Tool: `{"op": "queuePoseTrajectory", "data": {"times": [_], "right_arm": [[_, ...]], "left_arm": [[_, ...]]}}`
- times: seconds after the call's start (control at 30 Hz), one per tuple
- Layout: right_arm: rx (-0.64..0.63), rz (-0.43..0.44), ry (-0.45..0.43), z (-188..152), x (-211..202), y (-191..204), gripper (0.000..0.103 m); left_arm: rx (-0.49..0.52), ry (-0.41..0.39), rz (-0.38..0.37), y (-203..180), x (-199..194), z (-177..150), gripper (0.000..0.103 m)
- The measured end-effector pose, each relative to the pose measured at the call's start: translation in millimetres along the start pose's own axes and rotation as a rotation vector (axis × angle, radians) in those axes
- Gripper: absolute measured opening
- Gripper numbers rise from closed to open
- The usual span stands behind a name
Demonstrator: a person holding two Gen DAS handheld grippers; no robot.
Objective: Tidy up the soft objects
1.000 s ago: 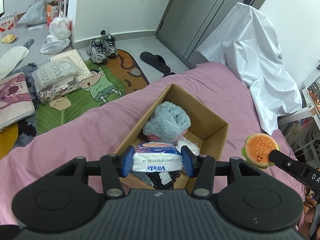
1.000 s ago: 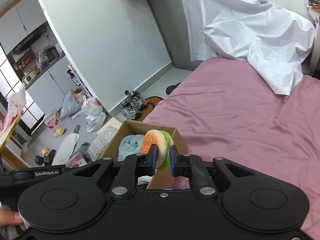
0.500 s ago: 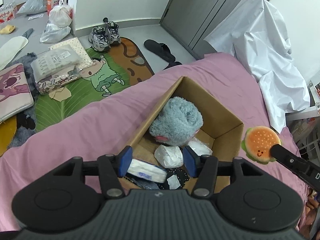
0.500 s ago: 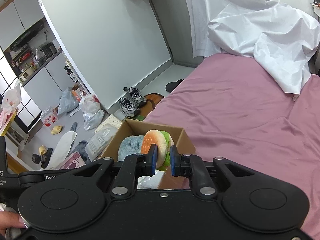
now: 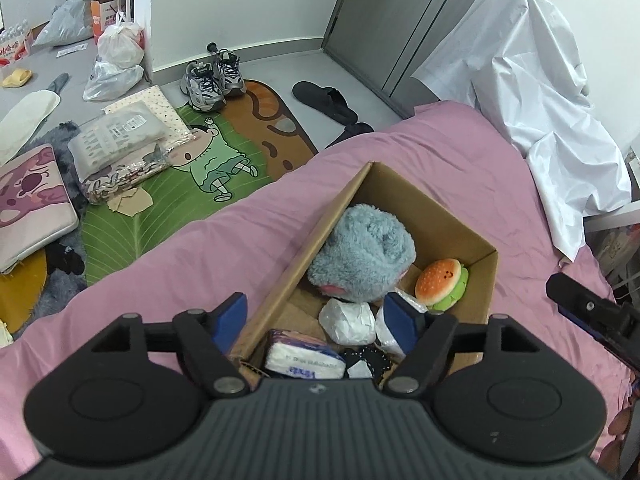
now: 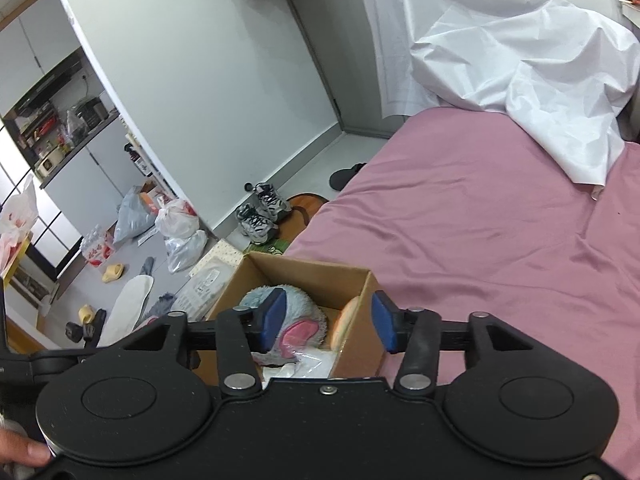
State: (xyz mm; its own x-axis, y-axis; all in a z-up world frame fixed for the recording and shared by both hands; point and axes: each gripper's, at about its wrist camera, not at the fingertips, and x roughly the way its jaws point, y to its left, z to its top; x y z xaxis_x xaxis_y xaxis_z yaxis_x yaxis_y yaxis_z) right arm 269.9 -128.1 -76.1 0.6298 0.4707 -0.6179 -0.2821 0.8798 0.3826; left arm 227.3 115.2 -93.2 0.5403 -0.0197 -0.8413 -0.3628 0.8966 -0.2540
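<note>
Behind the box wall in the right wrist view, the burger plush (image 6: 345, 319) shows only a sliver; it lies in the cardboard box (image 5: 440, 216) beside the grey plush (image 5: 362, 254). Both the left gripper (image 5: 316, 318) and right gripper (image 6: 329, 318) hang spread, empty, above the tissue pack (image 5: 302, 356).

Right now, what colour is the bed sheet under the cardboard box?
Pink bed sheet, clearest in the left wrist view.
</note>
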Motion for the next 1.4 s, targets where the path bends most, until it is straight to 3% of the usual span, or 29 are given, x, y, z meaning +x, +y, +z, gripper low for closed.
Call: {"op": "queuePoseTrajectory", "data": {"times": [0.23, 0.37, 0.67, 0.87, 1.4], "right_arm": [[0.009, -0.01, -0.011, 0, -13, -1, 0.072], [0.003, -0.004, -0.023, -3, -25, -1, 0.084], [0.026, -0.004, -0.055, -13, -60, -10, 0.098], [0.053, -0.002, -0.081, -21, -88, -23, 0.103], [0.041, 0.01, -0.135, -37, -145, -32, 0.103]], "left_arm": [[0.051, -0.03, 0.039, -6, -19, -3, 0.093], [0.1, -0.05, 0.041, -14, -29, -7, 0.097], [0.134, -0.052, 0.05, -30, -52, -23, 0.1], [0.155, -0.093, 0.031, -47, -76, -36, 0.103], [0.185, -0.135, -0.024, -61, -125, -73, 0.103]]}}
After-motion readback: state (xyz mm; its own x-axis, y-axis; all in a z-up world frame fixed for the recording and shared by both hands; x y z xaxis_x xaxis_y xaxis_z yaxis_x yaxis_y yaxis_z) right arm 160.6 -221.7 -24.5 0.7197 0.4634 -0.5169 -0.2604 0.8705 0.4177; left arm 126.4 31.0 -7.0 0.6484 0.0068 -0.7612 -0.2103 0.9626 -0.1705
